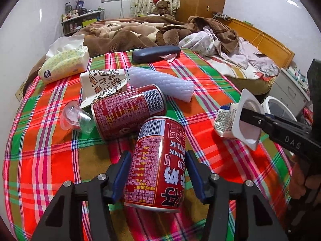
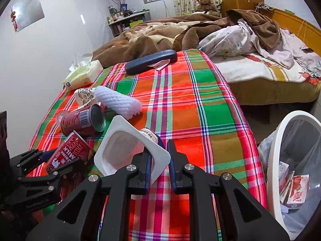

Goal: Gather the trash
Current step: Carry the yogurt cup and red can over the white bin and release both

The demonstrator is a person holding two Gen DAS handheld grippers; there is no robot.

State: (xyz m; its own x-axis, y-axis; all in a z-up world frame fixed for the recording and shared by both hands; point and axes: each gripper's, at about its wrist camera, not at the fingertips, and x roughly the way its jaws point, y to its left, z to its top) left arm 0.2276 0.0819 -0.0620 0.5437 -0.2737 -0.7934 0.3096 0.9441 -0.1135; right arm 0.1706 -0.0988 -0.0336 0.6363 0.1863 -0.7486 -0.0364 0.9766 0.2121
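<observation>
The left gripper [image 1: 158, 172] straddles a red milk-drink can [image 1: 155, 164] lying on the plaid red, green and orange bedcover [image 1: 202, 100]; its blue pads [image 1: 122, 172] stand at either flank of the can, and I cannot tell whether they press it. To the right, the right gripper [image 2: 159, 160] is clamped on the rim wall of a white plastic yogurt cup [image 2: 122, 146], held tilted just above the cover. A second red can [image 1: 128, 112] lies just beyond the first, beside a clear plastic cup [image 1: 72, 116] on its left. Farther off are a white foam net sleeve [image 1: 160, 82], a printed paper wrapper [image 1: 102, 82], a tissue pack [image 1: 64, 64] and a dark blue glasses case [image 1: 156, 53]. A white bin [image 2: 274, 160] with cartons inside stands at the near right of the bed.
</observation>
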